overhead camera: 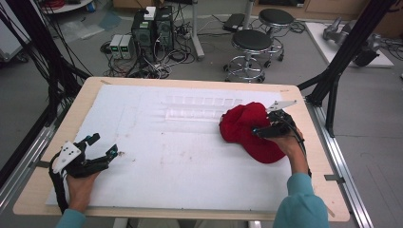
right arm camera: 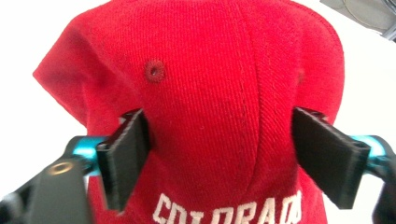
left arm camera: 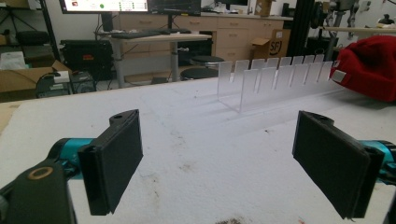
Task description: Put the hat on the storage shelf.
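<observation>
Red cap (right arm camera: 224,107) reads "COLORADO" in white, letters partly cut off. It sits at the white mat's (overhead camera: 180,175) right side, near the edge. Right gripper (right arm camera: 219,154) spread wide astride the crown, pads not pinching. Left gripper (left arm camera: 219,168) spread wide over bare mat, clear slotted rack (left arm camera: 275,77) well ahead.

red cap (right arm camera: 224,93): lettering cut off at bottom edge | right claw (overhead camera: 260,131): tips hidden over cap
</observation>
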